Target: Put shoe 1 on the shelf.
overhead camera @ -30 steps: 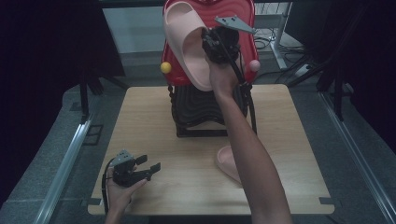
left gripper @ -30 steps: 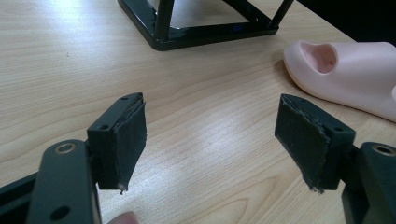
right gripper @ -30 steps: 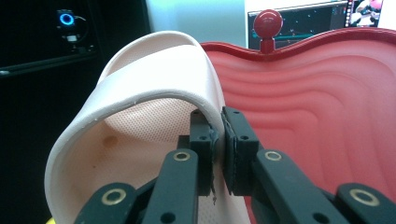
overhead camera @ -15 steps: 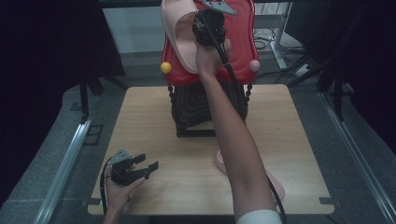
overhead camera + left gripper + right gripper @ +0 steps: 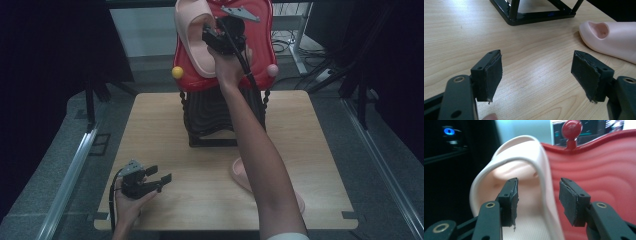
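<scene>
The right gripper [image 5: 537, 200] hangs part-open around the side rim of the pink slipper [image 5: 192, 37] lying lengthwise atop the red shoe rack [image 5: 260, 55] at twelve o'clock, while the left gripper [image 5: 536, 75], wide open and empty, rests at seven o'clock, its second pink slipper [image 5: 610, 41] lying at two o'clock.

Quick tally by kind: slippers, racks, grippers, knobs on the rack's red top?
Pink slippers: 2, one on the red rack top, one on the table
Racks: 1
Grippers: 2, left gripper, right gripper
Knobs: 3, yellow, pink, red
Total: 8
</scene>
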